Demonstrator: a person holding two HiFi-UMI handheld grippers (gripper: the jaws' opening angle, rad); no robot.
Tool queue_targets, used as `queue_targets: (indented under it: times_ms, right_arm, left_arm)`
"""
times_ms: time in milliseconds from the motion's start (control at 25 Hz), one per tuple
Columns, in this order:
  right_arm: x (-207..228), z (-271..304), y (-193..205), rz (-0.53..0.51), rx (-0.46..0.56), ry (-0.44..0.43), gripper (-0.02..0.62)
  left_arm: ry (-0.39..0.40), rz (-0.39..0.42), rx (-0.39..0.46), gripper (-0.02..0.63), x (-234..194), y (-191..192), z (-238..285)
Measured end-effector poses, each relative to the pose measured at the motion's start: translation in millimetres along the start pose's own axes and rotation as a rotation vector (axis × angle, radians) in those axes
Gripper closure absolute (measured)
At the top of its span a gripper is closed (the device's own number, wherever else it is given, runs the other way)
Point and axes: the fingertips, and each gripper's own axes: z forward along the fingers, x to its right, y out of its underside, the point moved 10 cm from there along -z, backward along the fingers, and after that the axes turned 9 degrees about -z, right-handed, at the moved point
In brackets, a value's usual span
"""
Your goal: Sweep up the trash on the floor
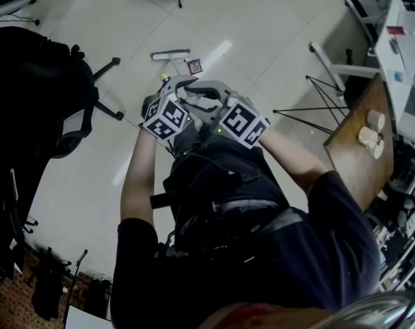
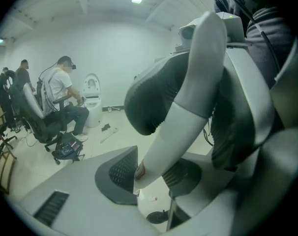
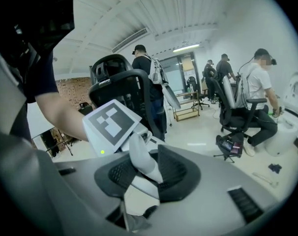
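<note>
On the pale tiled floor (image 1: 262, 33), a black office chair (image 1: 36, 88) stood at the left and a wooden counter (image 1: 351, 157) at the right. Between them I held the left tongs (image 2: 149, 179) and the right tongs (image 3: 145, 173) side by side, both clamped on one white handle (image 2: 183, 107). Ahead of them lay a white broom head (image 1: 170, 55), and the trash, a small red wrapper (image 1: 194, 66), sat just beside it on the tiles.
</note>
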Motion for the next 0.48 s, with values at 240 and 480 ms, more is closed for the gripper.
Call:
queue_targets:
  times_ms: [240,480]
  right_arm:
    - [14,12,-15,-0.043,0.042,-0.031,0.460]
    - [44,29,-37,-0.119,0.062,-0.055,0.465]
  left_arm:
    - [-0.077,0.007,0.036,0.515,-14,-4,-10]
    - [-0.182,-0.007,0.088,0.538,-44,-15,-17]
